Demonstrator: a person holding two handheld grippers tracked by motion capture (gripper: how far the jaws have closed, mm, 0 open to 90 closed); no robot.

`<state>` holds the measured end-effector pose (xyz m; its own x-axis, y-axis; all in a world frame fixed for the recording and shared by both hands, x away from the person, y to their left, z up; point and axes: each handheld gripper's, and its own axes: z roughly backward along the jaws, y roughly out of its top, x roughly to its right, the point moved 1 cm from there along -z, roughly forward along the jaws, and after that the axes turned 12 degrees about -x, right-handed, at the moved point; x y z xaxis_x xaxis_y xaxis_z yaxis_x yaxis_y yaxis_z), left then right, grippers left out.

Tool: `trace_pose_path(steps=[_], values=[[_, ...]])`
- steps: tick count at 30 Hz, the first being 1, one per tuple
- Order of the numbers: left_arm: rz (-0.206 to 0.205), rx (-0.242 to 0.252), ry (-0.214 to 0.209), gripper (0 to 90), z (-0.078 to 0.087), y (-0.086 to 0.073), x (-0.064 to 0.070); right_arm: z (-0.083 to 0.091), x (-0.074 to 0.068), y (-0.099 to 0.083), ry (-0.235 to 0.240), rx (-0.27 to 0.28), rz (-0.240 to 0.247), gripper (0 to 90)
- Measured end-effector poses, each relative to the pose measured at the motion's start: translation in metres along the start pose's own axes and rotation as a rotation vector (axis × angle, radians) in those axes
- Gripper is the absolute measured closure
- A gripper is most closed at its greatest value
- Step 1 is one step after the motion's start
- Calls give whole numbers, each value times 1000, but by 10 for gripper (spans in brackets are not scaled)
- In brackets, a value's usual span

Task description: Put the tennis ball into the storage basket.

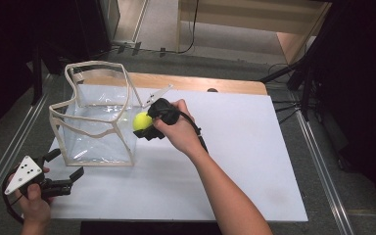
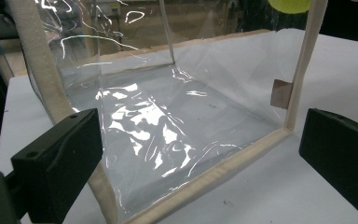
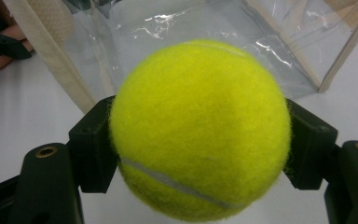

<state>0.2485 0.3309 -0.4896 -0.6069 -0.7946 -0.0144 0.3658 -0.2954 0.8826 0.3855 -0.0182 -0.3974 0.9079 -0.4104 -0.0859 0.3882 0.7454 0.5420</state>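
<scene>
A yellow tennis ball (image 1: 141,121) (image 3: 200,128) is held off the table by my right gripper (image 1: 149,125) (image 3: 200,140), which is shut on it at the bag's right upper corner. The clear plastic bag (image 1: 98,125) (image 2: 168,121) with cream fabric trim stands upright on the white board, its top wide and nothing inside. My left gripper (image 1: 67,166) (image 2: 200,154) is open at the board's front left, just in front of the bag's lower edge, with nothing between its jaws. A sliver of the ball (image 2: 290,4) peeks in at the top of the left gripper view.
The white board (image 1: 245,147) covers a wooden table (image 1: 200,83). Metal rails run along both sides (image 1: 318,161). Cables and stand legs (image 1: 293,73) lie on the floor at the back right. A small brown tag (image 2: 279,93) is on the bag's trim.
</scene>
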Motion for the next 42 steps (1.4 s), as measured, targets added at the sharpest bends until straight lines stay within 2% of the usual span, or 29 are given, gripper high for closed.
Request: trace_pose_path(steps=[18, 25, 42], values=[[4, 2, -1, 0, 0, 0, 0, 22, 1, 11, -11, 22, 10, 240], [9, -2, 2, 0, -1, 0, -1, 31, 3, 15, 3, 39, 8, 240], [9, 0, 3, 0, -1, 0, -1, 50, 4, 24, -13, 55, 16, 240]])
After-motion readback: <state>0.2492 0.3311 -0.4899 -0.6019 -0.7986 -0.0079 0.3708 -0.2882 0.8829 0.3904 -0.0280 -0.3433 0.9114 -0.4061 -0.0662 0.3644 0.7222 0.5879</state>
